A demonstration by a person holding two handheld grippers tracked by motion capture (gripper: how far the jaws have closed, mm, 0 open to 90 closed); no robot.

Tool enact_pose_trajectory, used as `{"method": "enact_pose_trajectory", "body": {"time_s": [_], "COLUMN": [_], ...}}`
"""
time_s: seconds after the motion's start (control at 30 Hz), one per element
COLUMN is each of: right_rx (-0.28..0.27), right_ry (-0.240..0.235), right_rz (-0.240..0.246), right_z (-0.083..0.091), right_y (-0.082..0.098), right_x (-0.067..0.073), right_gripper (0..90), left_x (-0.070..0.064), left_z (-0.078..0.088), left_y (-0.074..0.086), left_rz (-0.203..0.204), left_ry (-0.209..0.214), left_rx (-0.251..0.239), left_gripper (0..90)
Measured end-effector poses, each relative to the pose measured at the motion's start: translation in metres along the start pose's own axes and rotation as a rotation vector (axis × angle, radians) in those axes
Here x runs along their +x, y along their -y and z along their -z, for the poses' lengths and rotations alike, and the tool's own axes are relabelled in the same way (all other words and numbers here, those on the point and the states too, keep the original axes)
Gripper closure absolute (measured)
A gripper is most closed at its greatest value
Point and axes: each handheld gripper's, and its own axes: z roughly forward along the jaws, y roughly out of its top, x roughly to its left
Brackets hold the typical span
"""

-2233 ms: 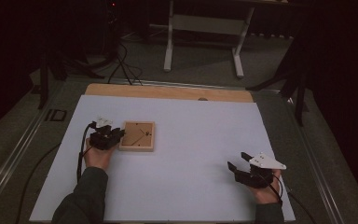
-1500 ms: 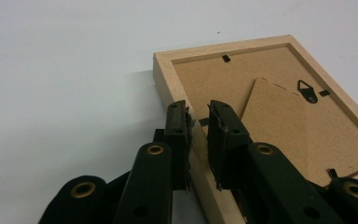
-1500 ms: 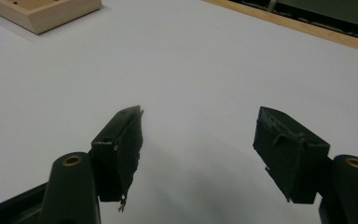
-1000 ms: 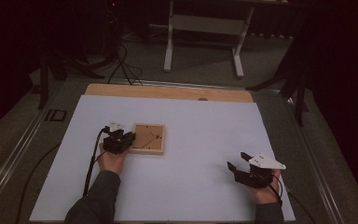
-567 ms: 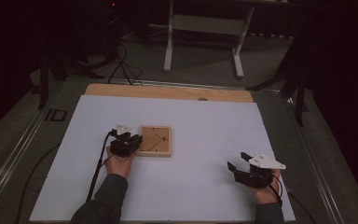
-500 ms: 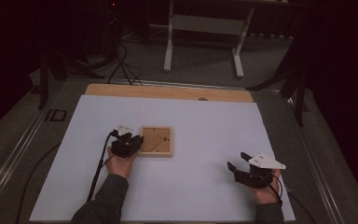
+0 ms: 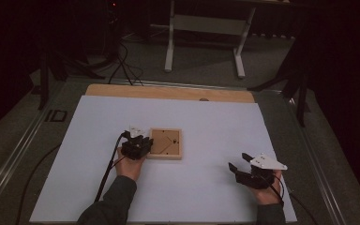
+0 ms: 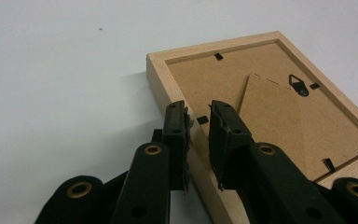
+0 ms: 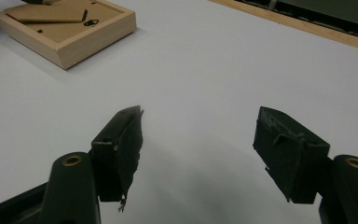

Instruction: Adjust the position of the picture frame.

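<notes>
A small wooden picture frame (image 7: 166, 143) lies face down on the white sheet, its brown backing board and hanger clip up (image 8: 261, 107). My left gripper (image 7: 146, 145) is at the frame's left side, and its jaws (image 8: 198, 114) are shut on the frame's wooden rim, one outside and one inside. My right gripper (image 7: 238, 161) rests low over the sheet at the front right, well apart from the frame, with its jaws spread wide (image 9: 205, 126) and nothing between them. From there the frame (image 9: 70, 28) shows at the far left.
The white sheet (image 7: 215, 122) covers the table, with a wooden strip (image 7: 168, 92) along its far edge. A black cable (image 7: 107, 176) trails back from the left gripper. A metal stand (image 7: 204, 28) and floor cables lie beyond the table.
My left gripper has slid the frame to the right across the sheet, toward the middle, keeping hold of its rim. The right gripper has stayed where it was.
</notes>
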Motion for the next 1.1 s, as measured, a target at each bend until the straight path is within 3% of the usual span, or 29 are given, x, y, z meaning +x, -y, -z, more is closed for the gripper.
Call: {"method": "enact_pose_trajectory", "body": {"time_s": [0.4,1.1], "right_rx": [0.002,0.004], "right_ry": [-0.001,0.001], "right_rz": [0.002,0.005], "right_z": [0.000,-0.001], "right_y": [0.000,0.000], "right_x": [0.000,0.000], "right_gripper": [32.0,32.0], "left_x": [-0.013,-0.013], "left_z": [-0.003,-0.004], "left_y": [-0.001,0.000], "left_rz": [-0.016,-0.013], "left_ry": [0.008,0.030], "left_rx": [0.001,0.000], "left_gripper": [76.0,75.7]}}
